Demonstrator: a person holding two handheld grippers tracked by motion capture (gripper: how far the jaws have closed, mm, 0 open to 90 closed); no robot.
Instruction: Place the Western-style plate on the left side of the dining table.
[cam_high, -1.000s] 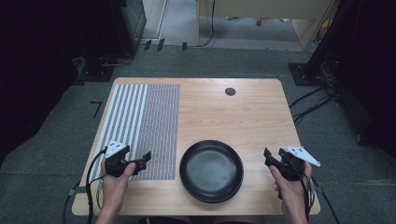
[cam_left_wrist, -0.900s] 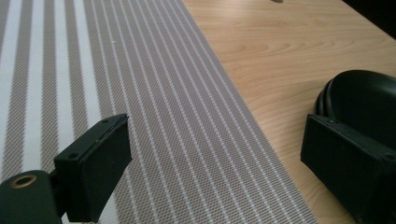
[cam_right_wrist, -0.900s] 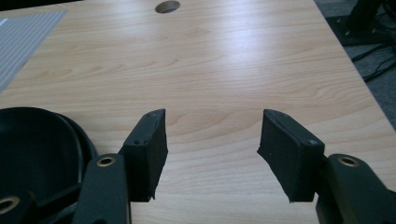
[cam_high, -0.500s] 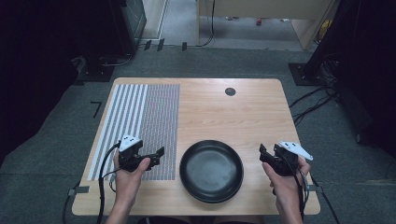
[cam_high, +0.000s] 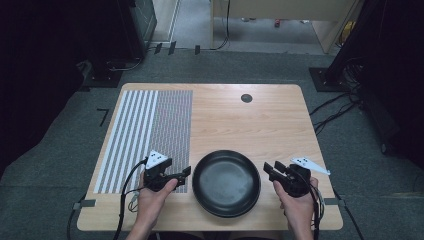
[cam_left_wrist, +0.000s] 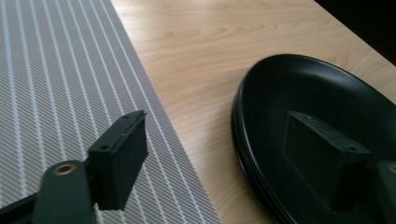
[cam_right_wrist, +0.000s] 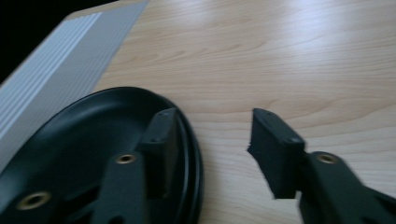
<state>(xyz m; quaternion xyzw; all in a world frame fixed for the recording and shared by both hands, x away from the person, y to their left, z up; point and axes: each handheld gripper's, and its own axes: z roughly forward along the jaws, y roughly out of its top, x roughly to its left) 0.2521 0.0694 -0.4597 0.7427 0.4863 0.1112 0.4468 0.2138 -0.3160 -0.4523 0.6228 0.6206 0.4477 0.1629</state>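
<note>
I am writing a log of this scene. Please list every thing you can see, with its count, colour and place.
plate: 1, black, near edge of the table, between the two grippers
mat: 1, grey and white stripes, left part of the table
table: 1, light wood, centre, on grey floor
hole: 1, dark, round, far side of the table
cables: several, black, floor to the right
left gripper: 1, black, open, beside the plate's left rim
right gripper: 1, black, open, beside the plate's right rim
hands: 2, near edge
</note>
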